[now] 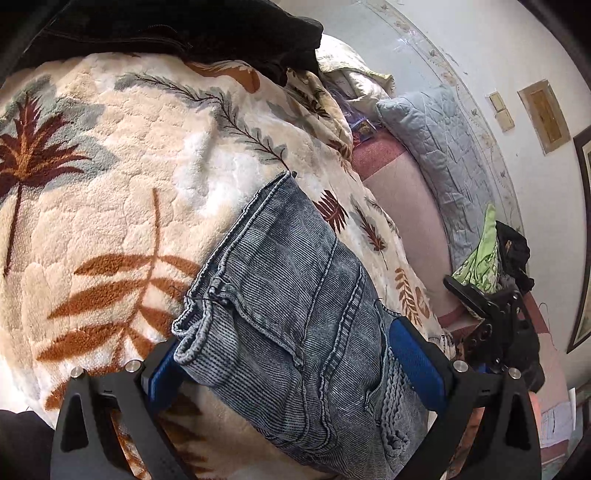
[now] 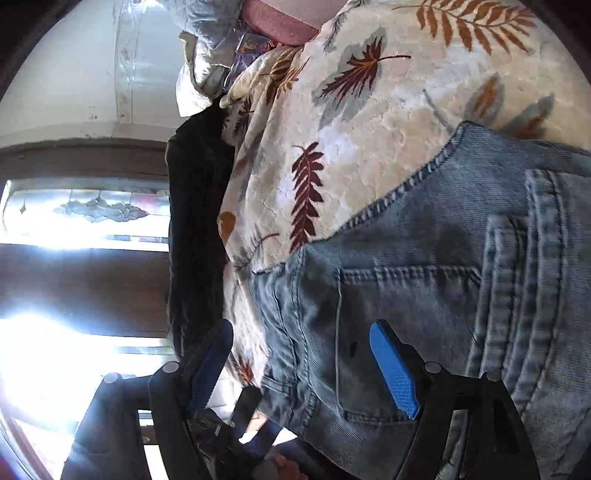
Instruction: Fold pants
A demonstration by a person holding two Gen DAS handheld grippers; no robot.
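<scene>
The pants are faded blue jeans (image 1: pixel 295 295) lying on a cream fleece blanket (image 1: pixel 110 192) with brown and grey leaf prints. In the left wrist view a folded leg end with its hem lies between my left gripper's (image 1: pixel 295 362) blue-padded fingers (image 1: pixel 413 354), which stand wide apart around the fabric. In the right wrist view the waist part with a back pocket (image 2: pixel 406 302) lies between my right gripper's (image 2: pixel 306 365) blue pads (image 2: pixel 393 369), also wide apart. The right gripper also shows at the right in the left wrist view (image 1: pixel 491 306).
A dark garment (image 1: pixel 177 29) lies at the blanket's far edge, also in the right wrist view (image 2: pixel 195 229). A grey quilted pillow (image 1: pixel 436 147) and a green cloth (image 1: pixel 480 258) lie by the white wall. A bright window (image 2: pixel 74 258) is at the left.
</scene>
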